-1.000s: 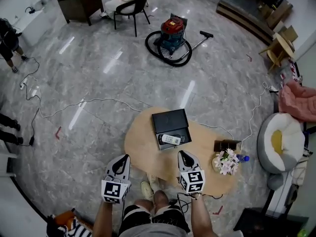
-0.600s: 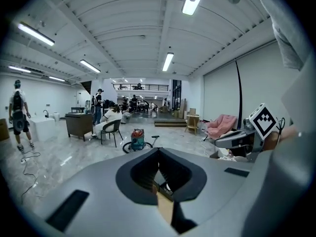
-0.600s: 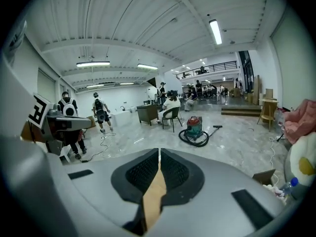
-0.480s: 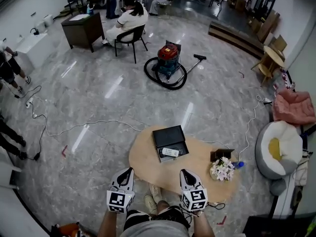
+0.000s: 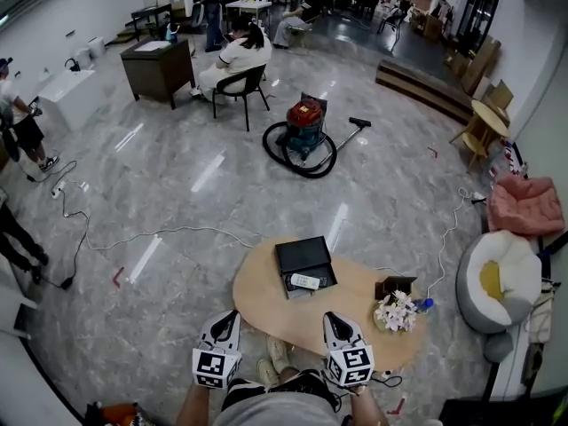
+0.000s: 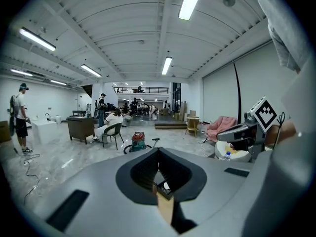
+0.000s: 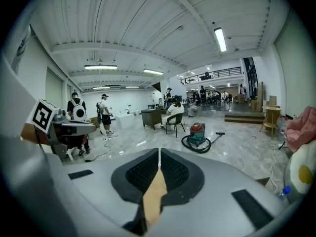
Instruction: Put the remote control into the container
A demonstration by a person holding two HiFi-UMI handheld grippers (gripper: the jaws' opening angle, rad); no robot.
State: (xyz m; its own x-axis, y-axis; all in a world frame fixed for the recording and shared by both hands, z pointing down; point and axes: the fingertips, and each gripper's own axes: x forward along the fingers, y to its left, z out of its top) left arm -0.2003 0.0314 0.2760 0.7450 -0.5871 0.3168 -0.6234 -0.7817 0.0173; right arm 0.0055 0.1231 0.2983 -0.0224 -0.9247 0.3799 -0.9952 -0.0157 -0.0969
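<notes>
A black open container (image 5: pixel 303 260) sits on the oval wooden table (image 5: pixel 262 304), and the white remote control (image 5: pixel 305 281) lies inside it at its near end. Both grippers hang at the table's near edge, well short of the container. My left gripper (image 5: pixel 226 318) is shut and holds nothing; through the slit below its tips in the left gripper view (image 6: pixel 158 153) I glimpse the remote (image 6: pixel 164 186). My right gripper (image 5: pixel 331 319) is also shut and empty, its pads (image 7: pixel 148 172) meeting above bare table wood in the right gripper view.
A bunch of flowers (image 5: pixel 394 312), a small bottle (image 5: pixel 424 305) and a dark stand (image 5: pixel 394 287) occupy the table's right end. A red vacuum (image 5: pixel 304 124) with hose stands beyond. A beanbag (image 5: pixel 497 280) lies to the right. Cables cross the floor; people sit and stand further off.
Both grippers have risen and drawn back from the container toward my body. The table now looks smaller and lower. The remote stays in the container.
</notes>
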